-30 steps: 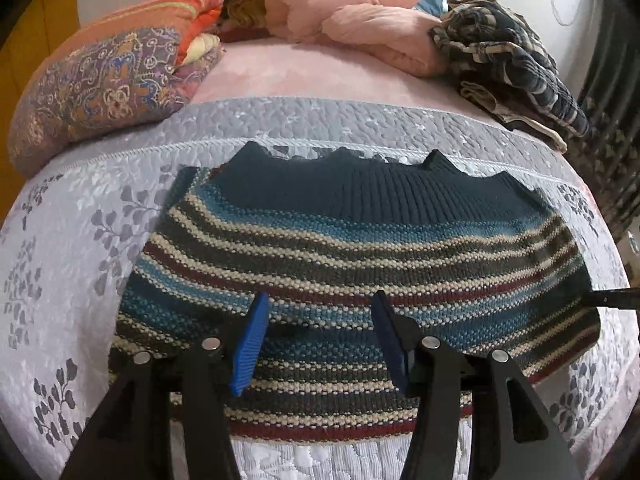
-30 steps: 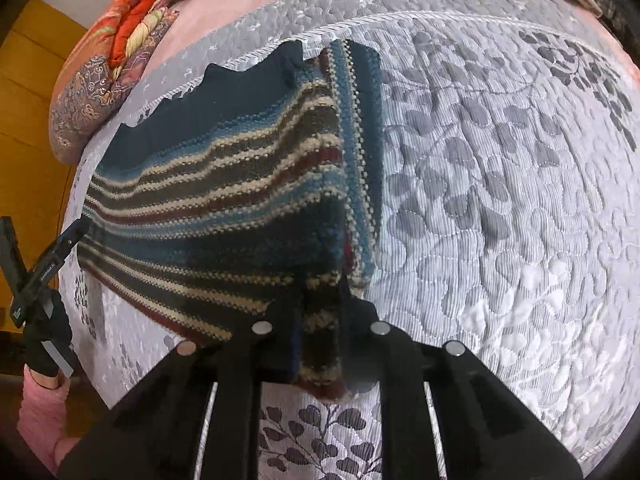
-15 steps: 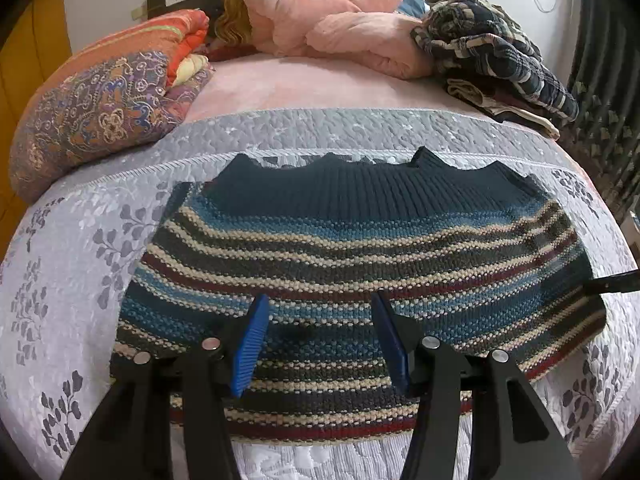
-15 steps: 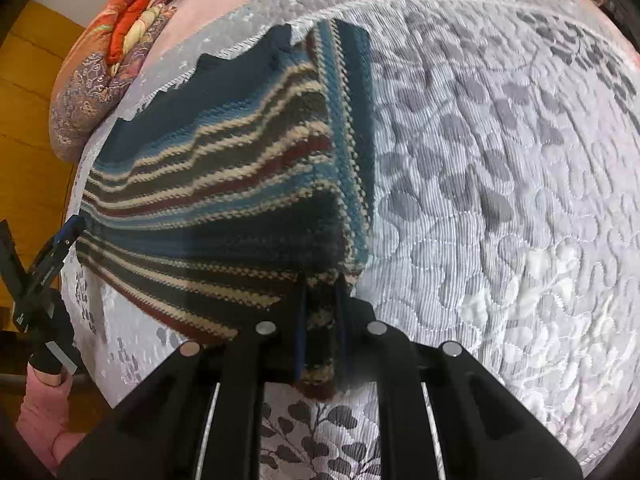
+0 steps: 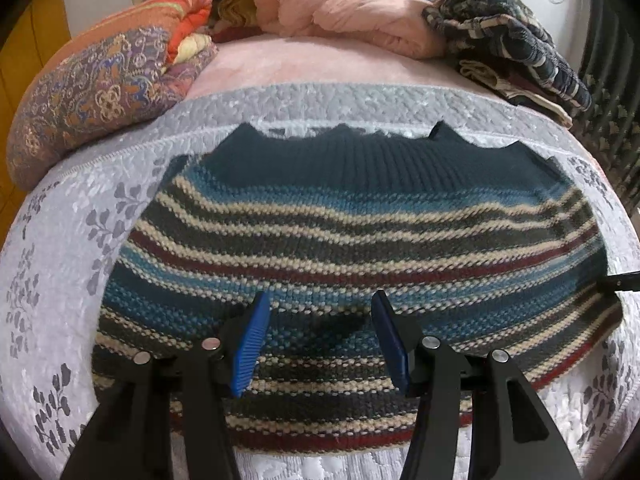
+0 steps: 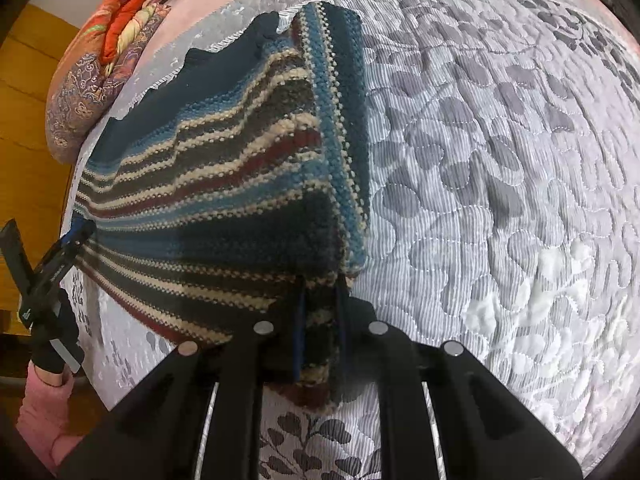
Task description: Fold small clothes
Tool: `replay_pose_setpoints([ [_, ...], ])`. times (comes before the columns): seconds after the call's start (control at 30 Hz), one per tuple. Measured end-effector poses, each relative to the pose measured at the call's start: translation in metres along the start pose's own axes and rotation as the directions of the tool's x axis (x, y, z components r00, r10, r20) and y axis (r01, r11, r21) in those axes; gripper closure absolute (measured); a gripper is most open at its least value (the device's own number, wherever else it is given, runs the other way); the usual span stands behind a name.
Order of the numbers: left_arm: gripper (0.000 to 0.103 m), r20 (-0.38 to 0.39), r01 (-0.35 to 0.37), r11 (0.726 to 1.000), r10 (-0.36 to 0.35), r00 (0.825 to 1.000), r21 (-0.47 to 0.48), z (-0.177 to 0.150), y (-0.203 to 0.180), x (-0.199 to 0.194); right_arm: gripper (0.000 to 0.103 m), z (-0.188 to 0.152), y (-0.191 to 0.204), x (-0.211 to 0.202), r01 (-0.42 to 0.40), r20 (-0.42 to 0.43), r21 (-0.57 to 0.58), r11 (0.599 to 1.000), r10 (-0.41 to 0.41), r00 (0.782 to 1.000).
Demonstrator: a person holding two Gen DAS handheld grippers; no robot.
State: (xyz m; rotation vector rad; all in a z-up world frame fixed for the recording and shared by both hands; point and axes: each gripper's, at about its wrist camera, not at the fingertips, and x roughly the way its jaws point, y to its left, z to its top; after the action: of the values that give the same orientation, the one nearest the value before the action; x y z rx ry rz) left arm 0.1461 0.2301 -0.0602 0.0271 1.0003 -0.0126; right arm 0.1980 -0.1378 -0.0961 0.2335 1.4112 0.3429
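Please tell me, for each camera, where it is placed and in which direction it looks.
Left wrist: on the open left gripper, above the striped sweater, facing pillows; no body shows.
Right wrist: on the right gripper, shut on the sweater's edge, facing across the quilt; a pink sleeve shows.
Shared: sweater, quilt.

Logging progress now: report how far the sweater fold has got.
Done: the striped knit sweater lies flat on the grey quilted bedspread, one side strip already turned in. In hand: the right gripper clamps its near corner; the left gripper is open over the hem. Left: the remaining folds.
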Motion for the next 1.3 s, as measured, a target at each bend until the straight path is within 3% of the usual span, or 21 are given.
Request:
replay_pose_setpoints([
  [0.3,0.047,-0.008,0.002,1.000,-0.001,1.000,0.024,-0.008,0.001,0.017,0.089,0.000,-0.004,0.001,-0.019,0.008,0.013,1.000,0.019,1.000],
  [0.4,0.047,-0.015,0.017,1.000,-0.017,1.000,0.004,-0.004,0.004,0.014,0.069,0.003,-0.002,-0.011,-0.035,0.012,0.020,0.999,0.035,0.999],
  [0.43,0.047,-0.011,0.026,1.000,-0.026,1.000,-0.007,-0.001,0.006,0.011,0.049,0.005,-0.001,-0.021,-0.035,0.039,0.015,0.999,0.034,0.999],
  [0.47,0.047,0.006,0.033,0.999,-0.033,0.999,-0.015,0.004,0.007,0.007,0.035,0.008,0.000,-0.028,-0.025,0.061,0.010,1.000,0.025,0.998],
  [0.53,0.047,0.032,0.039,0.999,-0.038,0.999,-0.022,0.012,0.008,0.000,0.034,0.014,0.002,-0.041,-0.024,0.104,0.001,1.000,0.024,0.994],
  [0.67,0.047,0.042,0.068,0.996,-0.066,0.997,-0.063,0.027,0.013,-0.001,0.028,0.028,-0.001,-0.037,-0.064,0.091,0.024,0.998,0.062,0.994],
  [1.03,0.046,-0.018,0.055,0.996,-0.057,0.998,-0.076,0.024,0.024,0.025,0.031,0.042,-0.008,0.003,-0.086,0.045,0.076,0.993,0.083,0.996],
  [1.3,0.042,-0.033,0.079,0.991,-0.083,0.996,-0.104,0.022,0.036,0.031,0.051,0.050,0.004,0.010,-0.090,0.047,0.054,0.994,0.088,0.995],
])
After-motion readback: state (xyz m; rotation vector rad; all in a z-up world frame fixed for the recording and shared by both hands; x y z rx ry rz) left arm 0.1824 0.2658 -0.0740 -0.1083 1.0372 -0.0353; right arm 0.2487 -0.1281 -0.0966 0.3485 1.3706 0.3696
